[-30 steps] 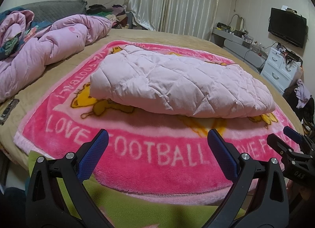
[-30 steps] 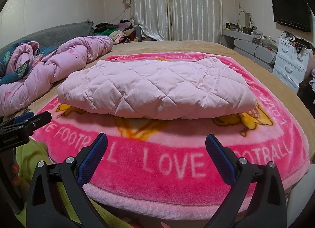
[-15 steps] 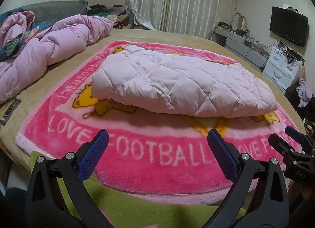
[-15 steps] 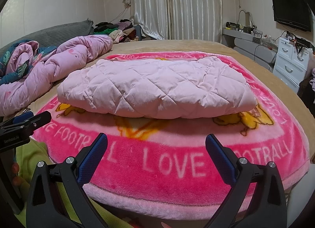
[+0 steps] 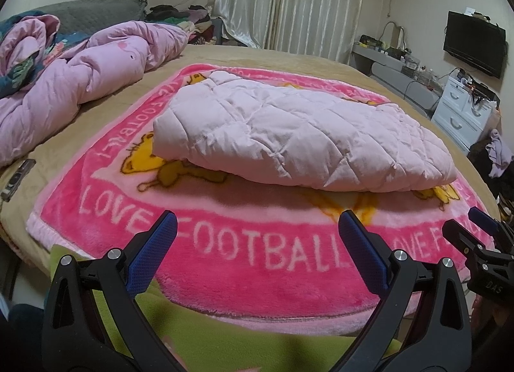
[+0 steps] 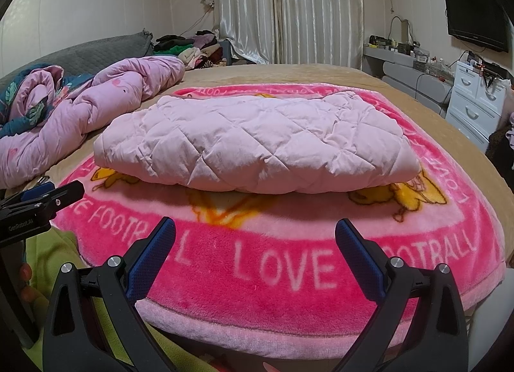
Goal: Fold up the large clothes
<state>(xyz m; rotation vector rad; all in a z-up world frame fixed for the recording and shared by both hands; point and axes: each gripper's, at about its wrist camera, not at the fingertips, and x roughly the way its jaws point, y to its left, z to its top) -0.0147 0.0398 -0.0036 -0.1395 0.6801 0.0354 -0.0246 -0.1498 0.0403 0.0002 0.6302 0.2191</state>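
In the left wrist view, the left gripper (image 5: 257, 233) is hanging low near the bed's edge with its blue pads spread wide, holding nothing. The puffy pale pink quilted coat (image 5: 298, 140) is lying ahead of it, already folded into a thick bundle on the bright pink fuzzy blanket (image 5: 244, 249). The fold looks about done, so a good next step is probably just patting loose edges flat.

In the right wrist view, the right gripper (image 6: 255, 233) is also sitting wide and empty, pointing straight at the coat (image 6: 257, 143), which is lying well ahead. The left gripper (image 6: 41, 198) is peeking in at its left side.
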